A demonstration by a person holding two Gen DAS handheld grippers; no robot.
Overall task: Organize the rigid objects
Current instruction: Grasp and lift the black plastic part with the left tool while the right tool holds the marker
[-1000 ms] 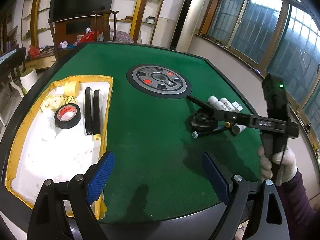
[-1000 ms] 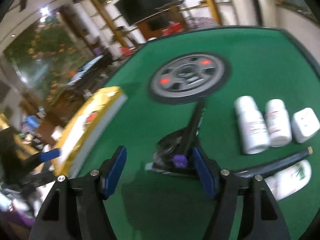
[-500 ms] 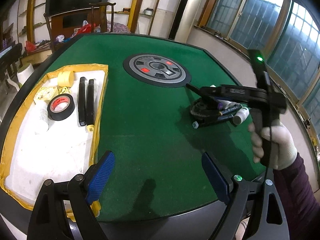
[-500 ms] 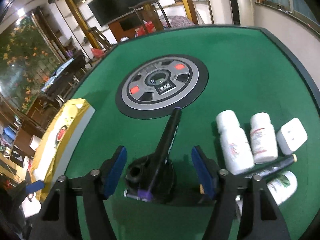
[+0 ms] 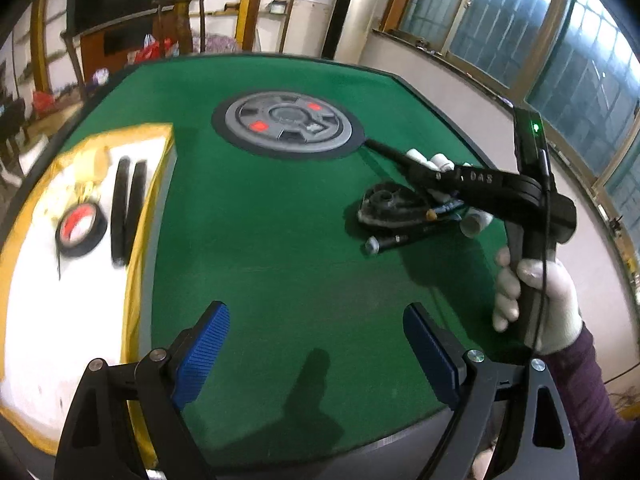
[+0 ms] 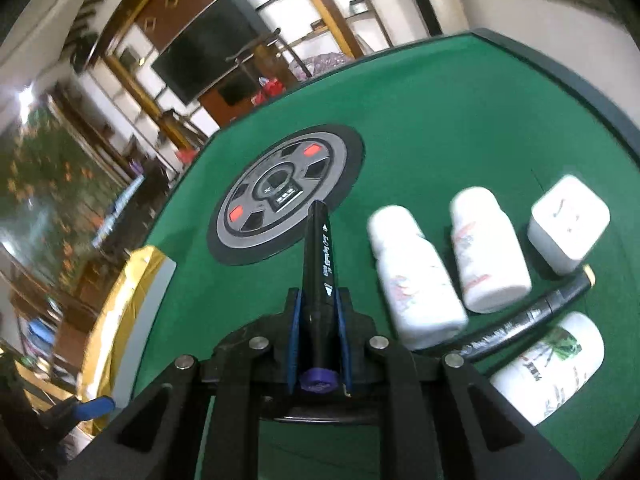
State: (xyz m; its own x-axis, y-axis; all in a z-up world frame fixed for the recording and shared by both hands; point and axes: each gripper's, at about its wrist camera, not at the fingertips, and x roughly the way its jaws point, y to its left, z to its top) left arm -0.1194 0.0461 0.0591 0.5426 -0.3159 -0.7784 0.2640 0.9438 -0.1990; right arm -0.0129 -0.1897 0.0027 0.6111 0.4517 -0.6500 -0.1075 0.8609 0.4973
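My right gripper [image 6: 319, 300] is shut on a black marker [image 6: 318, 256] with a purple end cap, which sticks forward above the green table [image 6: 440, 128]. The left wrist view shows that gripper [image 5: 418, 170] from the side with the marker [image 5: 384, 151] poking out, over a black lump-shaped object [image 5: 390, 204] and a second pen [image 5: 400, 240]. My left gripper [image 5: 316, 344] hangs open over bare felt near the front edge. The white tray with a yellow rim [image 5: 138, 240] at left holds two black markers [image 5: 128, 208] and a black tape roll [image 5: 80, 232].
Two white bottles [image 6: 416, 276] [image 6: 486, 256], a white square box [image 6: 568, 224], a lying bottle [image 6: 552, 364] and another black marker [image 6: 528, 316] sit right of the held marker. A grey round panel [image 5: 288, 124] marks the table centre. A gloved hand [image 5: 536, 300] holds the right gripper's handle.
The right gripper's jaws closed from wide apart onto the black marker and rolled, and the marker now rides above the table. The left gripper drifted a little over the felt, still open.
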